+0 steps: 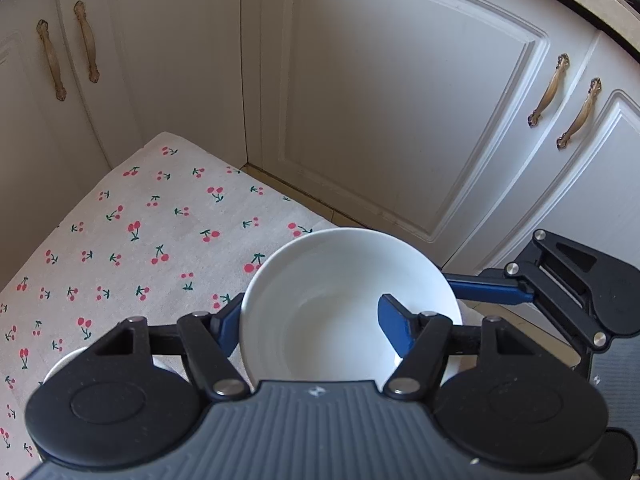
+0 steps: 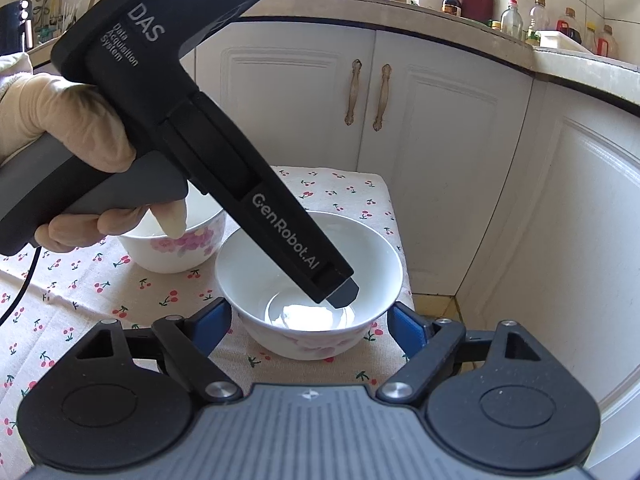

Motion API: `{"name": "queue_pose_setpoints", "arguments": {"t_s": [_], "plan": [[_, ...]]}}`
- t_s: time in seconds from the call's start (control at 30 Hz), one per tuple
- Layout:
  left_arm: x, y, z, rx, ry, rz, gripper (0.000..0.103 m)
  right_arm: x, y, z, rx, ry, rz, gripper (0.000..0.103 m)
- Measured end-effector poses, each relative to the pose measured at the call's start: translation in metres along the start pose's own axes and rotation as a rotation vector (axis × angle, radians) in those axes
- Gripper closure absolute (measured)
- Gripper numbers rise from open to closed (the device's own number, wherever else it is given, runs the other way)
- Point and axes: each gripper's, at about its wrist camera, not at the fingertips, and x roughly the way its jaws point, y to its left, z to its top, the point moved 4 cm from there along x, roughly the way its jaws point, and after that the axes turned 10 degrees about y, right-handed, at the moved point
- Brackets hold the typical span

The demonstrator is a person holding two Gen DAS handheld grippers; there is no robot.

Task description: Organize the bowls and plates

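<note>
A white bowl [image 1: 320,276] [image 2: 248,264] with a pink flower print on its outside sits on the cherry-print cloth [image 2: 80,300]. My left gripper [image 1: 310,312] straddles the bowl's wall. One blue finger [image 1: 394,326] hangs free in the hollow, and the other finger [image 1: 227,322] is outside, partly hidden by the rim. Its pads do not pinch the wall. My right gripper [image 2: 310,316] is low at the bowl's near side, a blue finger close on either flank, open. A second flowered bowl [image 2: 180,248] stands behind and to the left.
A gloved hand [image 2: 60,120] holds the left gripper's handle. White cabinet doors [image 1: 400,100] [image 2: 440,140] stand close behind the clothed table, whose right edge drops to a tan floor [image 2: 436,304]. Bottles and a knife block line the counter [image 2: 560,32] above.
</note>
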Motion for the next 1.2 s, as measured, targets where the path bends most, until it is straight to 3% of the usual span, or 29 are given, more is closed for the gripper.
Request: {"name": "queue_pose_setpoints", "arguments": {"t_s": [0.53,1.2], "plan": [[-0.034,-0.019,-0.029,-0.006,-0.024,0.003,0.035,-0.031,0.022,-0.007,-0.064,0.018,-0.005,0.015],[-0.121,-0.059,-0.099,-0.051,-0.1,0.032,0.035,-0.123,0.066,-0.023,-0.122,-0.037,0.055,0.015]]}}
